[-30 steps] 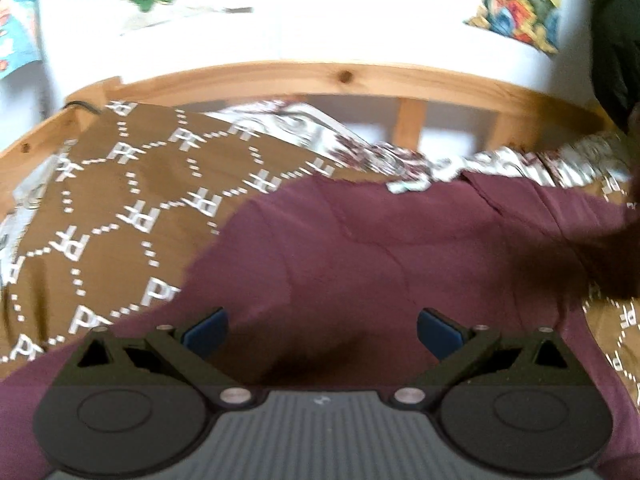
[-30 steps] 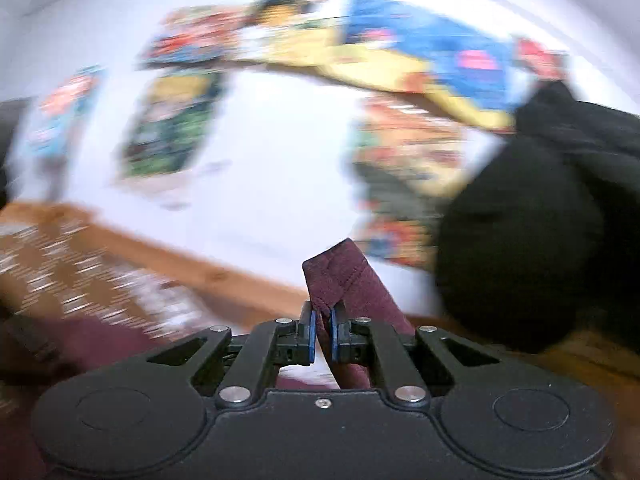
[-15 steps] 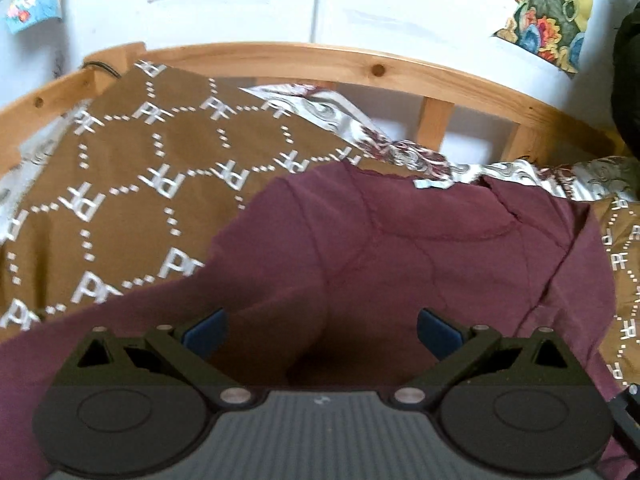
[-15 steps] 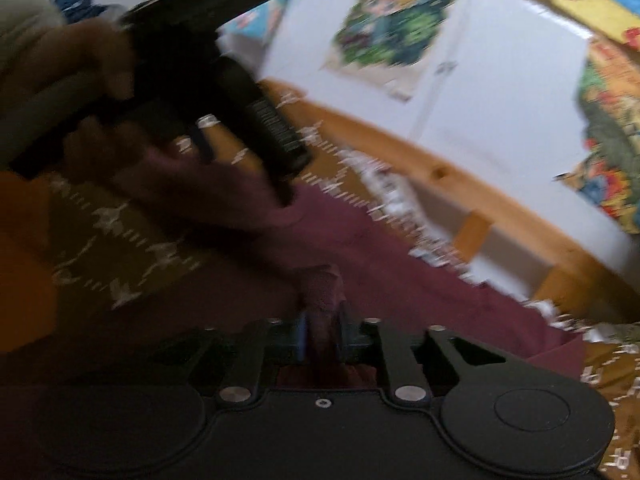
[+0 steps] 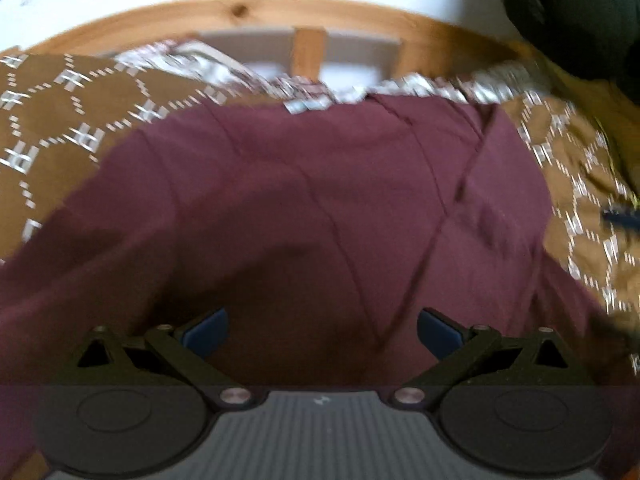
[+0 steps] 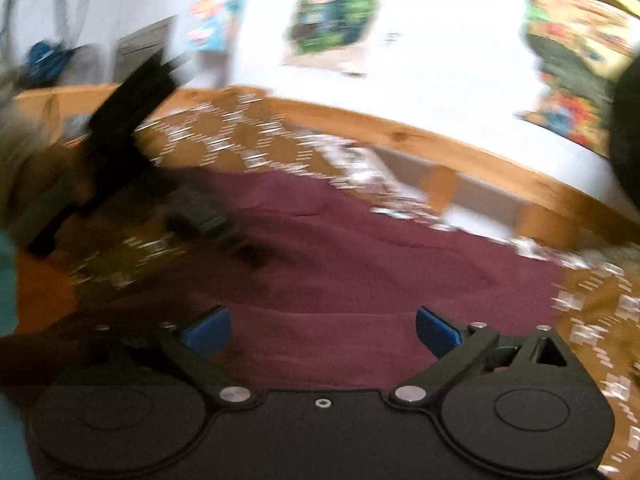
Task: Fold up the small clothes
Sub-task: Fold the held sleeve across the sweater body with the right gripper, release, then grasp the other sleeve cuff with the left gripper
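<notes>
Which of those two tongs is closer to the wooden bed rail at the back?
Hard to call; the left looks slightly nearer. Both tongs hang open over the maroon garment, with the rail beyond its far edge.

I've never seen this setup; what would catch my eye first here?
A wide maroon cloth garment fills the middle, spread over a brown bedspread with white patterning. Behind runs a curved pine rail. The right gripper is opening, nothing between its blue pads.
</notes>
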Demonstrator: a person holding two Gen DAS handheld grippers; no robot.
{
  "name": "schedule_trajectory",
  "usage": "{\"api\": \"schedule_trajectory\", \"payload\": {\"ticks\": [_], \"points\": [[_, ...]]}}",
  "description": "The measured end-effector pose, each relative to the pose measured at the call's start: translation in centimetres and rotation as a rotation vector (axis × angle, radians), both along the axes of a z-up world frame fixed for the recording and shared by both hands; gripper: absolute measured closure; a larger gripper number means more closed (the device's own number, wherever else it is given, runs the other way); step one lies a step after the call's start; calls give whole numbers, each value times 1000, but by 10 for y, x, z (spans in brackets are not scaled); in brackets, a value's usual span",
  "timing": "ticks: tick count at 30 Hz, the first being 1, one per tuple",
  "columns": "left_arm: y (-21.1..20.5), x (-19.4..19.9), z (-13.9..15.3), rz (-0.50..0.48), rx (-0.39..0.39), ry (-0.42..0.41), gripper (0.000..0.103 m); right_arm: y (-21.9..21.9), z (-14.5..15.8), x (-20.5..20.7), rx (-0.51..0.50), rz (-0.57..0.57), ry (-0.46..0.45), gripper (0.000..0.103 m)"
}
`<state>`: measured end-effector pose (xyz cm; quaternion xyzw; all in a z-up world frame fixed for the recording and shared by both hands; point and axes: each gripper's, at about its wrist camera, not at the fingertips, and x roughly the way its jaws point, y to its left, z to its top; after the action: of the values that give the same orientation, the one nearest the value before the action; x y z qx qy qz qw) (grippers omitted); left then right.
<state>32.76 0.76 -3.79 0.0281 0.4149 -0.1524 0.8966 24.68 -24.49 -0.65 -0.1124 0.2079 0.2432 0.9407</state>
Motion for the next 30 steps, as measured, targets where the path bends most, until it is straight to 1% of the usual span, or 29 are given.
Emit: {"api": "schedule_trajectory", "payload": {"ticks": [1, 3, 6, 7, 9, 12, 14, 15, 16, 17, 18, 19, 20, 21, 22, 24, 26, 28, 30], "points": [[-2, -2, -3, -11, 10, 9, 1, -9, 2, 8, -4, -36, 9, 4], [-7, -4, -11, -14, 56, 27, 1, -27, 3, 29, -24, -132, 14, 4], [-14, -8, -20, -25, 121, 41, 1, -53, -2, 65, -28, -253, 36, 7], [-15, -10, -23, -30, 130, 44, 1, -60, -5, 77, -27, -286, 56, 8], [-12, -18, -24, -22, 123, 34, 1, -73, -15, 106, -25, -364, 126, 13], [-12, -23, -25, 7, 110, 23, 1, -91, -31, 130, 32, -390, 185, 24], [-13, -27, -26, 19, 117, 18, 1, -99, -39, 142, 53, -386, 219, 43], [-14, -30, -27, 22, 122, 14, 1, -102, -44, 147, 49, -384, 252, 46], [-15, -31, -27, 24, 127, 11, 1, -104, -45, 149, 50, -376, 270, 46], [-16, -33, -27, 26, 128, 10, 1, -105, -44, 148, 49, -371, 273, 50], [-16, -33, -27, 25, 126, 12, 1, -108, -42, 148, 42, -366, 281, 57], [-16, -33, -26, 25, 124, 14, 1, -109, -39, 147, 47, -362, 293, 77], [-17, -33, -25, 25, 121, 17, 1, -113, -35, 146, 63, -373, 301, 86], [-17, -33, -25, 26, 118, 19, 1, -116, -30, 143, 99, -386, 310, 89], [-18, -32, -25, 27, 115, 21, 1, -120, -26, 143, 132, -395, 316, 91], [-20, -31, -24, 35, 112, 22, 1, -129, -18, 142, 188, -427, 314, 92], [-22, -30, -26, 48, 124, 29, 1, -135, -17, 143, 197, -450, 311, 92], [-26, -29, -30, 58, 150, 37, 1, -137, -23, 145, 202, -460, 322, 92], [-29, -32, -29, 66, 160, 25, 1, -136, -28, 145, 199, -457, 322, 92]]}}
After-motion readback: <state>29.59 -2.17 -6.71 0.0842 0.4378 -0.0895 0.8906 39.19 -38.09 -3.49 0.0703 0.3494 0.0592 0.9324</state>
